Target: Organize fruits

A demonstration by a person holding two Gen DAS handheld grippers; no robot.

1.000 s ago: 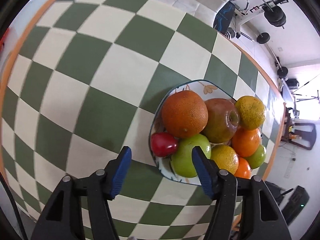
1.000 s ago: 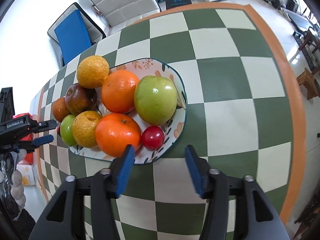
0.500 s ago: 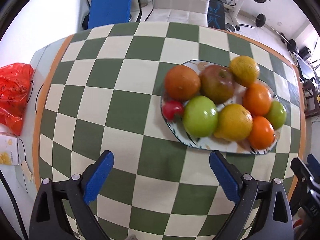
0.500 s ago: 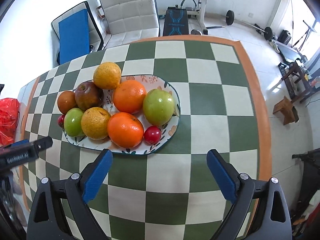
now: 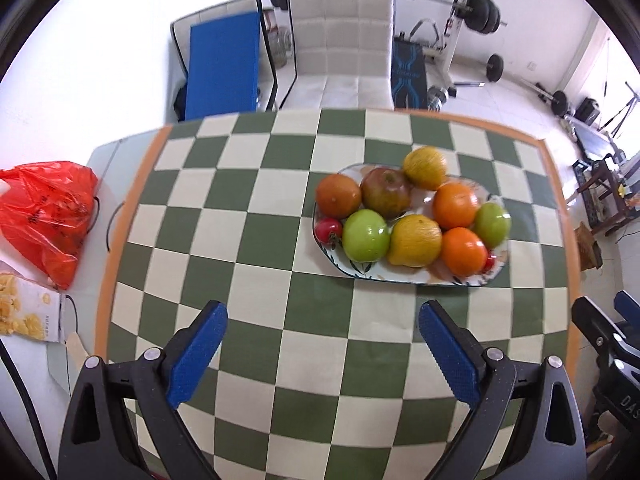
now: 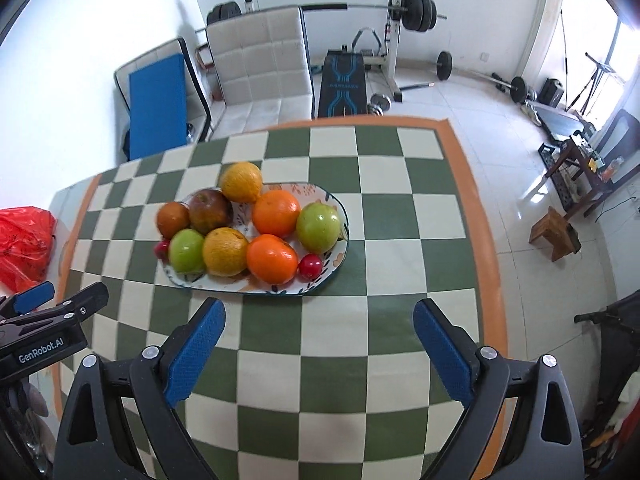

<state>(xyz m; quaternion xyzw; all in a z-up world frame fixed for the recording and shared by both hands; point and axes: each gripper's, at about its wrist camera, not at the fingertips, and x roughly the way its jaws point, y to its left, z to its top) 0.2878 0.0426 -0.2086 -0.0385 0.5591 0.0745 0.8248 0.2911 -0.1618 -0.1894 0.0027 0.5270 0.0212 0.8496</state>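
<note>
While both grippers hang above the near part of the green-and-cream checkered tablecloth [image 5: 256,240], neither one touches any fruit. The left gripper [image 5: 322,344] has its blue-padded fingers [image 5: 196,354] spread wide with nothing between them, and the right gripper [image 6: 318,342] is likewise wide apart and empty. Well beyond both sets of fingertips sits the oval ceramic plate with a floral rim [image 6: 332,200], resting flat on the cloth and piled with fruit. From the right wrist view, a large green apple [image 6: 319,228] lies at the plate's right end, with two bright oranges [image 6: 276,213] just beside it, one behind the other. A yellow-orange citrus fruit [image 6: 224,251] and a smaller green apple [image 6: 186,250] sit along the near edge, touching each other. Behind them lie a dark red-brown apple [image 6: 210,210] and a dull orange-brown fruit [image 6: 173,219], and a yellowish citrus [image 6: 241,182] perches at the far rim. A small red cherry tomato [image 6: 310,266] rests at the near right of the plate, and another small red fruit [image 5: 329,230] peeks out at the left end. Off the cloth's left edge lies a crumpled red plastic bag [image 5: 44,216], with a printed cardboard box [image 5: 28,314] nearer the camera. A white padded chair [image 5: 340,48] stands past the table's far side.
</note>
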